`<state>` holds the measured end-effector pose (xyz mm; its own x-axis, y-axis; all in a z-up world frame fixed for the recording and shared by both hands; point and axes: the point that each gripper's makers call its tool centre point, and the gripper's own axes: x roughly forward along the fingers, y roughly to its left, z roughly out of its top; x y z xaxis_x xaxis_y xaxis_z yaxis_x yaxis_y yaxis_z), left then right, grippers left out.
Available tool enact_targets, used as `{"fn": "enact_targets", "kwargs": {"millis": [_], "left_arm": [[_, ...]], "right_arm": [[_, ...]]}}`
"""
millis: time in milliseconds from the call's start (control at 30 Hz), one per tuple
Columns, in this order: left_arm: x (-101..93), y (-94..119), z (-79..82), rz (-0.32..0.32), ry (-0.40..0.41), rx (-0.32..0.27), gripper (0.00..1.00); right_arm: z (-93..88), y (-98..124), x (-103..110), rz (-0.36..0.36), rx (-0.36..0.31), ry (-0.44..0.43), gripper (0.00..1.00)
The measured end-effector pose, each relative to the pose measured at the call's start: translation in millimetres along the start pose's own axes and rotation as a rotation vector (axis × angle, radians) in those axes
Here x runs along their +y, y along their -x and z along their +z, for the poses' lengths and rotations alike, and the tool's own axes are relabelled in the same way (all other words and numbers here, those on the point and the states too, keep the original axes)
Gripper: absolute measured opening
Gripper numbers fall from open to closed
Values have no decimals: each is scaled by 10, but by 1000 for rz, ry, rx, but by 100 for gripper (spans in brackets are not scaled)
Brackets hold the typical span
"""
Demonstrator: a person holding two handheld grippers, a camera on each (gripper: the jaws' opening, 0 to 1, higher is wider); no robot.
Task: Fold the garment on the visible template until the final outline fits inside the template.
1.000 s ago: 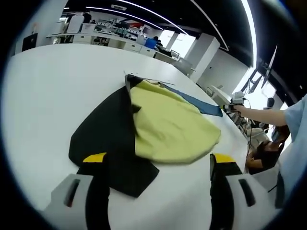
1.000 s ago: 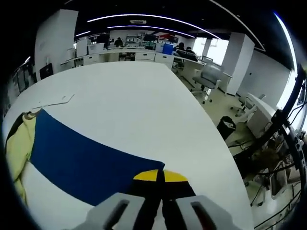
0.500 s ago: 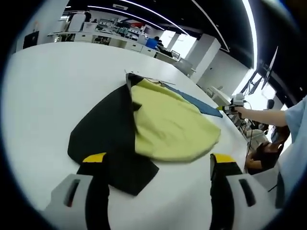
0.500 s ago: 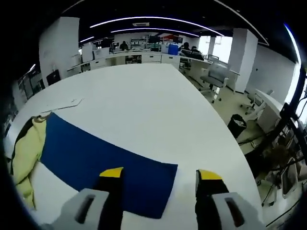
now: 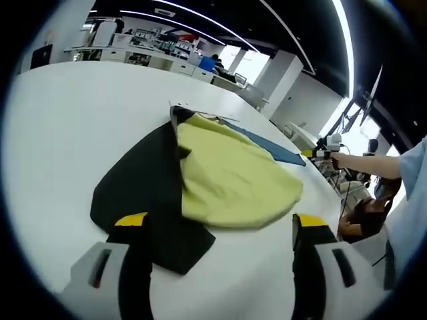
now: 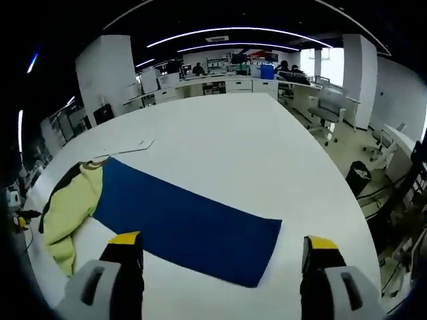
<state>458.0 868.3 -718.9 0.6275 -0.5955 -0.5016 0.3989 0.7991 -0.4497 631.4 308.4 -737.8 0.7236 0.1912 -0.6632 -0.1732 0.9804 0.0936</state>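
The garment point(image 5: 200, 180), black on one side with its yellow-green lining turned up, lies spread on the white table point(image 5: 67, 113), and only one edge of it overlaps the blue template point(image 6: 187, 223). In the left gripper view it sits directly ahead of the left tool point(image 5: 217, 230), whose jaws stand wide apart with nothing between them; the black hem nearly reaches the near jaw. The template's long axis runs away from that tool, out past the far side of the garment towards the right tool point(image 5: 319, 152), seen small at the end of an outstretched arm.

In the right gripper view the right tool point(image 6: 223, 250) is also released and empty, poised over the template's bare end, with the garment point(image 6: 70, 207) well apart at the other end. The left tool is therefore the nearer one to the cloth. The next move probably calls for carrying the garment along the template's length, since most of it lies off the blue.
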Motion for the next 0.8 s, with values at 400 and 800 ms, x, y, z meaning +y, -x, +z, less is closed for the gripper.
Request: {"fn": "enact_targets", "kwargs": {"millis": [400,800], "left_arm": [[64,175,-144,44,-76,25,84],[168,313,-234,131,-212,40,74]], "right_arm": [[-69,197,659,122,-27,49,100],[-63,603,1384,239,-82,134,100]]}}
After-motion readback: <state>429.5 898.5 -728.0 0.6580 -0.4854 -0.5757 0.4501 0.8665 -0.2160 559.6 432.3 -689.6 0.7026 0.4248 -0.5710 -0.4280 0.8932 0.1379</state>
